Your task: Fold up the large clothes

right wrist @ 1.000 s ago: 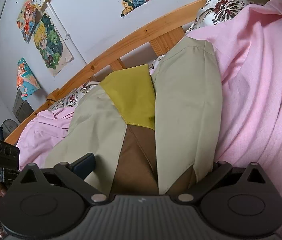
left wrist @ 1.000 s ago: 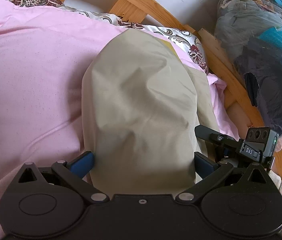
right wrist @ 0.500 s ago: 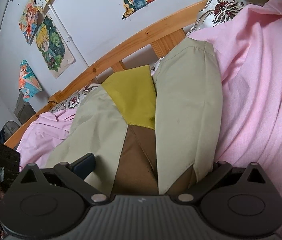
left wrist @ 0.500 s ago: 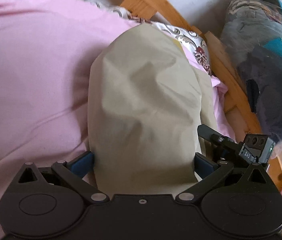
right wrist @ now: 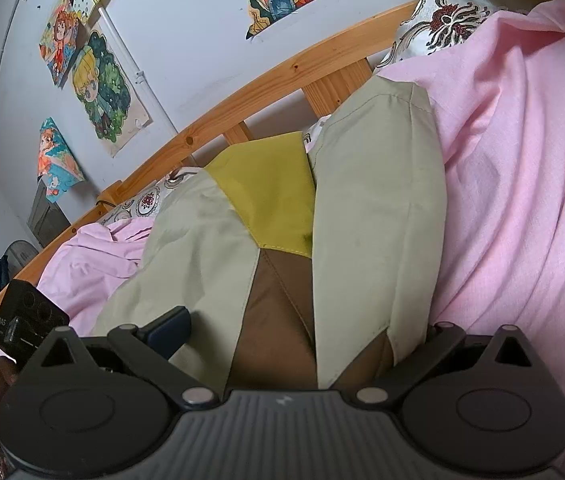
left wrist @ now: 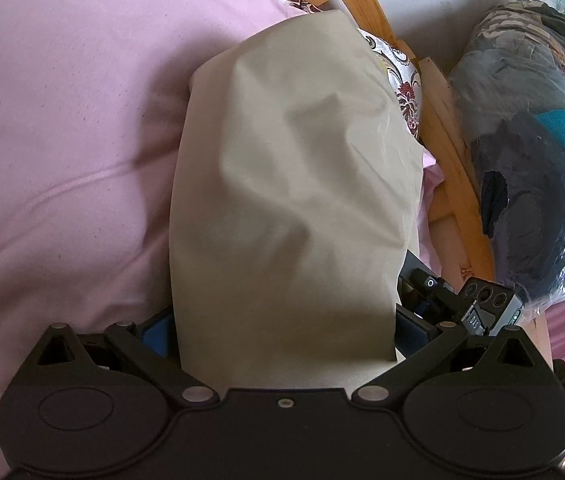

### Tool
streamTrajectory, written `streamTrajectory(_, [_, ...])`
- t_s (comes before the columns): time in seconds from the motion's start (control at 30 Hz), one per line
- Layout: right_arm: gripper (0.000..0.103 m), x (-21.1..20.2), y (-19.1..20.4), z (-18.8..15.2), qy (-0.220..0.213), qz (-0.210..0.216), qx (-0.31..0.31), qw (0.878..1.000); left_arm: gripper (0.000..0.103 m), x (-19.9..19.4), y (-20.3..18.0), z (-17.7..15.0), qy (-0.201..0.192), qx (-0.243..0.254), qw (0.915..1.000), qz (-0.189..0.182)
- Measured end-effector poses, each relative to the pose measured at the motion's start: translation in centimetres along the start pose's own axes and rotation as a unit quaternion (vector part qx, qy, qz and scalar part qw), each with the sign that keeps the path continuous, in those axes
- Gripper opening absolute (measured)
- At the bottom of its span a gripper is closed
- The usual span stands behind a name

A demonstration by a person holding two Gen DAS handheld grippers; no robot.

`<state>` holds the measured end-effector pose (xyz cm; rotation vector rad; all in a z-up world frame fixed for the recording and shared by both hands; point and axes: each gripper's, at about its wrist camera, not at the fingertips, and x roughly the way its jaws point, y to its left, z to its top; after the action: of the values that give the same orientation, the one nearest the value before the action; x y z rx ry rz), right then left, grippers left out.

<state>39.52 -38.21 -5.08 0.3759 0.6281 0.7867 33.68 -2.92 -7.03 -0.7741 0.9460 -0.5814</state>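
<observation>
Garment (left wrist: 294, 184): one beige jacket of smooth woven cloth, with one mustard panel (right wrist: 270, 192) and one brown panel (right wrist: 274, 320); it lies on the bed.
Left gripper (left wrist: 278, 332): jaws spread wide, beige cloth draped between them.
Right gripper (right wrist: 302, 340): jaws spread, jacket hem between; whether they pinch it is unclear.
Bedding: one pink sheet (left wrist: 62, 120), softly creased.
Frame: one curved wooden rail (right wrist: 242, 96).
Posters (right wrist: 98, 80): four cartoon prints on the wall.

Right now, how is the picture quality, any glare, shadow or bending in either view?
Left wrist view: glare on the clear plastic bag of dark clothes, shadow low on the beige fabric garment. Right wrist view: fisheye bows the wooden bed rail, even daylight, no glare.
</observation>
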Motion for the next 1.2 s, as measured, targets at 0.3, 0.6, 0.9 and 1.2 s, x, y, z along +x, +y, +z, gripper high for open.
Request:
streamTrajectory(0.3, [0.103, 0.0, 0.0, 0.0, 0.0, 0.0, 0.0, 1.0, 0.103, 0.0, -0.1, 0.2, 0.002, 0.001, 1.0, 0.003])
streamTrajectory(0.6, [0.103, 0.1, 0.0, 0.1, 0.0, -0.002, -0.001, 1.0, 0.103, 0.3, -0.8, 0.3, 0.001, 0.014, 0.9998, 0.012])
streamTrajectory(0.9, [0.102, 0.8, 0.7, 1.3, 0.032, -0.035, 0.011, 0.999, 0.099, 0.0, -0.5, 0.5, 0.005, 0.007, 0.9999, 0.007])
streamTrajectory(1.2, [0.06, 0.5, 3.4, 1.7, 0.052, -0.049, 0.027, 0.997, 0.09, -1.0, -1.1, 0.6, 0.011, 0.015, 0.9998, -0.001])
